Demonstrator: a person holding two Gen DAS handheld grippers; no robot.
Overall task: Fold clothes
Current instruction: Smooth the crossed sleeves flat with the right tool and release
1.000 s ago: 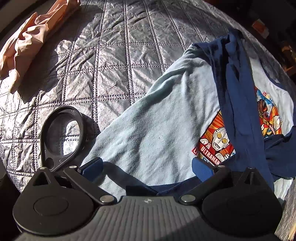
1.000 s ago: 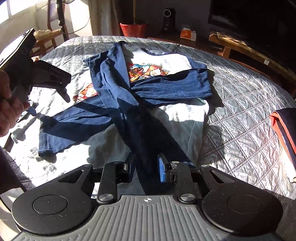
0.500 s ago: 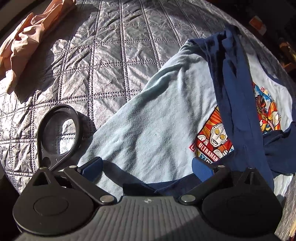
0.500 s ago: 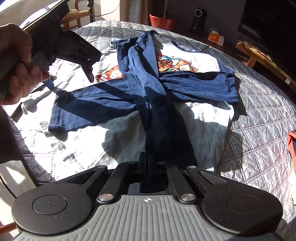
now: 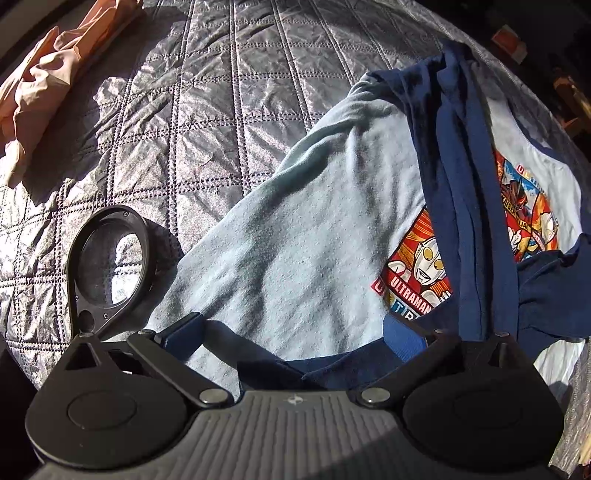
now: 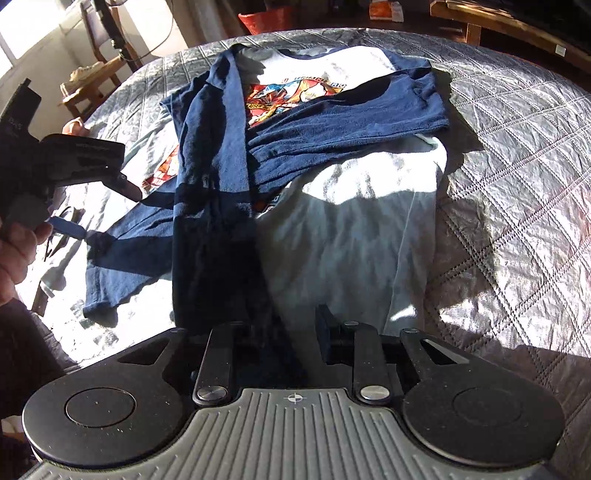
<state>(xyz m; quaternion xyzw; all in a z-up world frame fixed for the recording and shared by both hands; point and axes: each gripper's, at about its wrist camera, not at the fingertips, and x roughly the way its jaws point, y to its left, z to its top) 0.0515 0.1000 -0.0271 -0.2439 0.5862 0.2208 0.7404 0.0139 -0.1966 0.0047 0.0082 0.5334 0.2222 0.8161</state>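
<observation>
A light blue shirt [image 5: 295,236] with navy sleeves and a cartoon print [image 5: 417,266] lies spread on the quilted bed. My left gripper [image 5: 291,334] hovers open and wide over its pale body, holding nothing. In the right wrist view the same shirt [image 6: 354,221] has one navy sleeve [image 6: 210,177] drawn down its middle towards me and the other [image 6: 351,122] folded across. My right gripper [image 6: 288,332] stands open, the sleeve's cuff lying dark against its left finger, which is mostly hidden. The left gripper [image 6: 99,210], held in a hand [image 6: 14,251], shows at the left.
A peach garment [image 5: 44,85] lies bunched at the far left of the grey quilt [image 5: 192,110]. A black ring-shaped lens [image 5: 110,258] rests by the shirt's edge. Beyond the bed stand a wooden chair [image 6: 92,85], a red pot [image 6: 266,22] and wooden furniture [image 6: 517,22].
Half a second ago my right gripper was shut on the navy sleeve; now its fingers stand apart and the sleeve lies on the shirt. The left gripper has barely shifted.
</observation>
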